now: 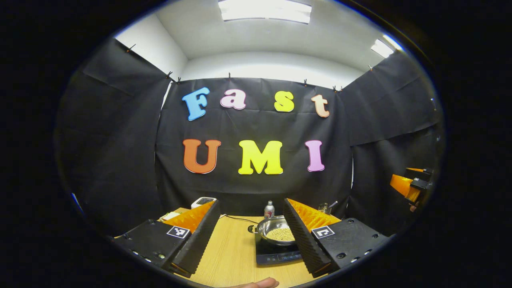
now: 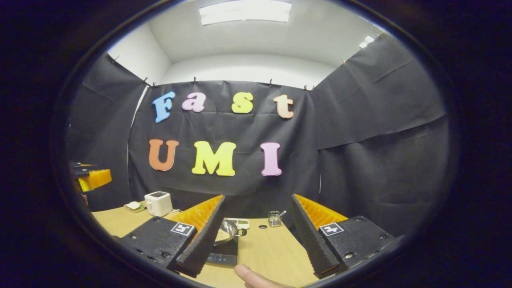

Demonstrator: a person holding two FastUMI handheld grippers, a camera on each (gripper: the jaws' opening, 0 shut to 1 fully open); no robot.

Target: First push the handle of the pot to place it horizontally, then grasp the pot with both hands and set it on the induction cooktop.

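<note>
Pot (image 1: pixel 276 230), lower centre of left gripper view: already seated on cooktop (image 1: pixel 276 253), filled with pale grains. Steel, rigid, slick, likely weighty; best gripped at opposite rim edges, kept level. Left tool (image 1: pixel 251 236) and right tool (image 2: pixel 256 240): both spread, holding nothing.

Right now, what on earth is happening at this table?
A person holds a two-finger tool in each hand above a wooden table. Both tools hang open and grip nothing: the left tool and the right tool. A steel pot of small pale grains already sits on the black induction cooktop. Behind it stand a small bottle and a white appliance. So the pot looks placed, with the tools held clear of it.
</note>
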